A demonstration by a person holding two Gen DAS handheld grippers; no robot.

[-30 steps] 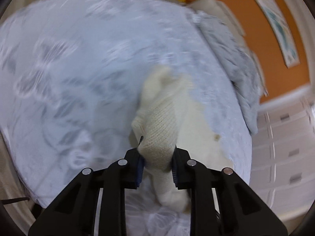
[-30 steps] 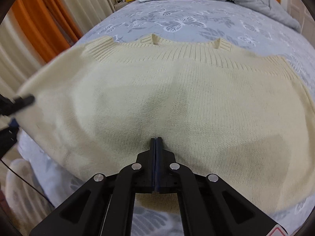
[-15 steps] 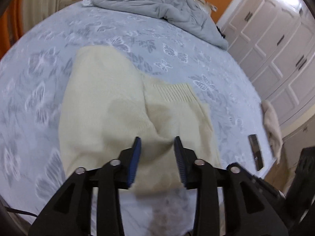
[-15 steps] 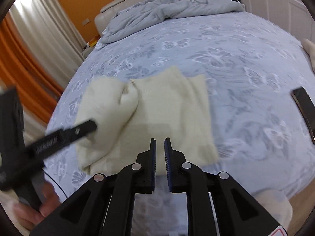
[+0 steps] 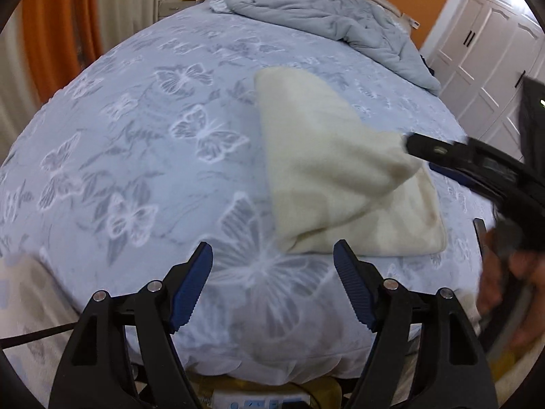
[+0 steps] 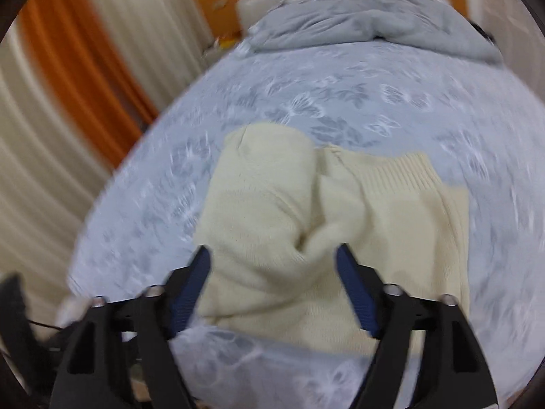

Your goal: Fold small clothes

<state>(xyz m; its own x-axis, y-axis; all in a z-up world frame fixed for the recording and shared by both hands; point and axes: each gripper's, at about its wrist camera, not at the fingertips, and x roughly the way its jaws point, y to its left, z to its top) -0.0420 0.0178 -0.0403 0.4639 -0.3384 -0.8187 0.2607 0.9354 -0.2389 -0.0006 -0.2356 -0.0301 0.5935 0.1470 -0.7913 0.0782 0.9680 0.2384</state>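
A cream knitted sweater (image 5: 327, 156) lies partly folded on the blue butterfly-print bed (image 5: 136, 156). In the left wrist view my left gripper (image 5: 272, 255) is open and empty, just in front of the sweater's near edge. My right gripper (image 5: 408, 143) comes in from the right, its tip at a raised corner of the sweater. In the right wrist view the right gripper (image 6: 274, 255) is wide open above the sweater (image 6: 272, 204), whose ribbed hem (image 6: 395, 177) shows at the right; nothing is pinched between its fingers.
A crumpled grey duvet (image 5: 333, 24) lies at the head of the bed. White wardrobe doors (image 5: 490, 44) stand to the right, orange and white curtains (image 6: 68, 85) to the left. The bed's near edge (image 5: 272, 361) is just below my left gripper.
My left gripper let go of the sweater, opened wide and drew back to the left. My right gripper opened from shut and moved onto the sweater. The sweater went from spread flat to folded.
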